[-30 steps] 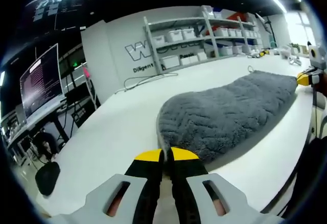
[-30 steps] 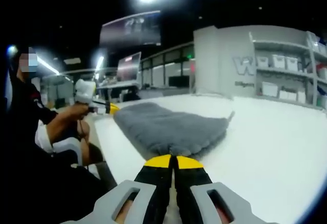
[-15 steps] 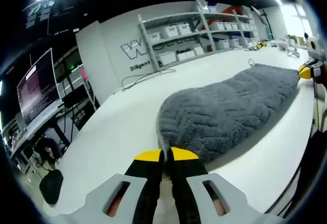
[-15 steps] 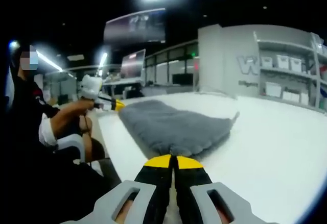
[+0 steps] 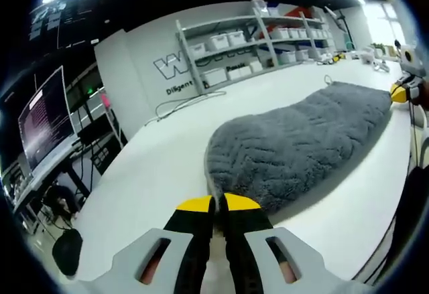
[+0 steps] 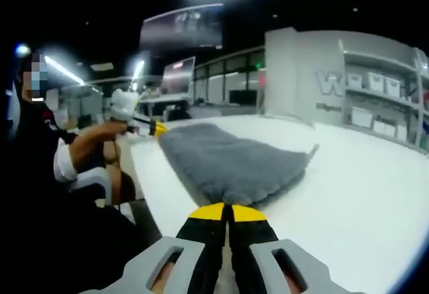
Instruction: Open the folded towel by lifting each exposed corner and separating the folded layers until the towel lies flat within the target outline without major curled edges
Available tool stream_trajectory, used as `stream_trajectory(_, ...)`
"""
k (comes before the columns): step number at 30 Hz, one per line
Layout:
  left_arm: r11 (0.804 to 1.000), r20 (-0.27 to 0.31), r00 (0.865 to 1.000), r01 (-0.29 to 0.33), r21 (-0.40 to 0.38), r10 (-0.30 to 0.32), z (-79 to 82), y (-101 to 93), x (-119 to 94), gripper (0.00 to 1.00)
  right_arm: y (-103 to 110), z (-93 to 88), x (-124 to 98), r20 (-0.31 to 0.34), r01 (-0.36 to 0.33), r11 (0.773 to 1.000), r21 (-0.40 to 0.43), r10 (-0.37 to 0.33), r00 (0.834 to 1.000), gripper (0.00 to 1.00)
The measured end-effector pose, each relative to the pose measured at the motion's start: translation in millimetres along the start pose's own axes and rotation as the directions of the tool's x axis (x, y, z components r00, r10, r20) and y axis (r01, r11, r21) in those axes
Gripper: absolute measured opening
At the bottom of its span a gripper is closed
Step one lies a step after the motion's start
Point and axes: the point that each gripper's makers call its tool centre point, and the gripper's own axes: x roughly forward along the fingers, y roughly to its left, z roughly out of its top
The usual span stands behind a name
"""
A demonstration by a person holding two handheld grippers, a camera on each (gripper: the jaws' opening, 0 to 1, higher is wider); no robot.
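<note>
Little has changed since a second ago beyond a small swing of both cameras: the towel keeps its place and spread on the counter.

Left gripper view: the left claw has its yellow-tipped jaws together, clamped on a near corner of the grey towel. From there the towel runs away across the white counter toward the right claw, which meets its far end at the edge of the view. Its pile looks thick and doubled, the near rim rolled under, so I judge it still folded. Shelving with bins stands behind.

Right gripper view: the right claw is likewise closed on its own corner of the towel, and the left claw, in the person's hand, holds the opposite end. With both corners gripped and nothing yet peeled, separating the layers remains ahead. No target outline is visible.
</note>
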Motion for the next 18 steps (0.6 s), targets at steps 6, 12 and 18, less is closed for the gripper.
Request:
stream_trajectory(6,1.000,0.001,1.000,0.009,0.008,-0.009,1.4,-2.6,0,0.05,2,-1.2,0,-0.009,-0.004,1.000,-0.016,0.004,1.000,0.00)
stream_trajectory(12,1.000,0.010,1.000,0.029,-0.004,-0.029,2.0,0.7,8,0.05,8,-1.3,0,-0.022,-0.013,0.999,-0.041,0.012,1.000,0.00)
stream_trajectory(18,0.999,0.010,0.999,0.044,-0.002,-0.044,1.5,6.9,17,0.05,11,-3.0,0,-0.035,-0.021,0.998,-0.052,0.019,0.999,0.00)
